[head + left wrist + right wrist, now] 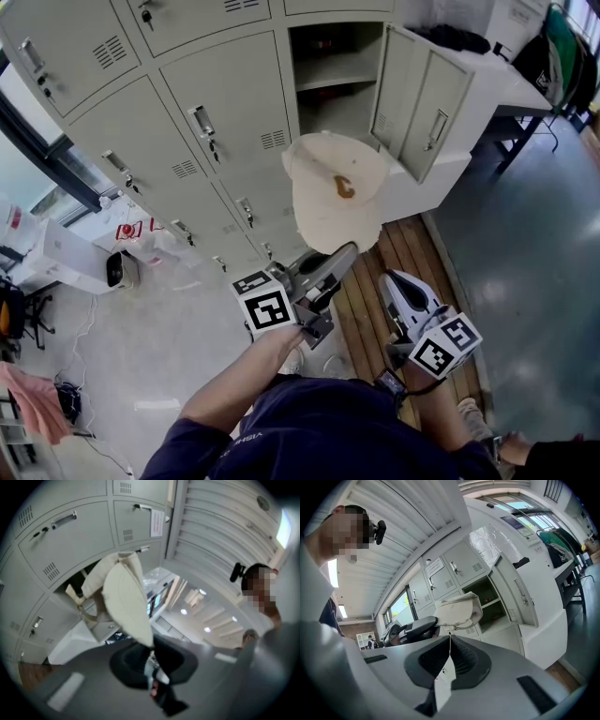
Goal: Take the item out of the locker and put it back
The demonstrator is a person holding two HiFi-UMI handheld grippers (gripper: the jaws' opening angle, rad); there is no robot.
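A cream cap (pixel 336 192) with a brown mark on it hangs in the air in front of the grey lockers, below the open locker (pixel 337 80). My left gripper (pixel 349 251) is shut on the cap's edge from below. The left gripper view has the cap (pixel 124 597) rising from the jaw tips (pixel 151 646). My right gripper (pixel 394 281) hangs lower and to the right, apart from the cap, with its jaws together and nothing in them. The right gripper view shows the cap (pixel 457 610) beyond the shut tips (pixel 450 637), with the open locker (pixel 487 597) behind.
The locker's door (pixel 417 94) stands swung out to the right. Closed lockers (pixel 225 122) fill the left. Wooden planks (pixel 412 253) lie under the grippers. A table with dark bags (pixel 525 66) is at the far right, and a white box and bags (pixel 141 239) at the left.
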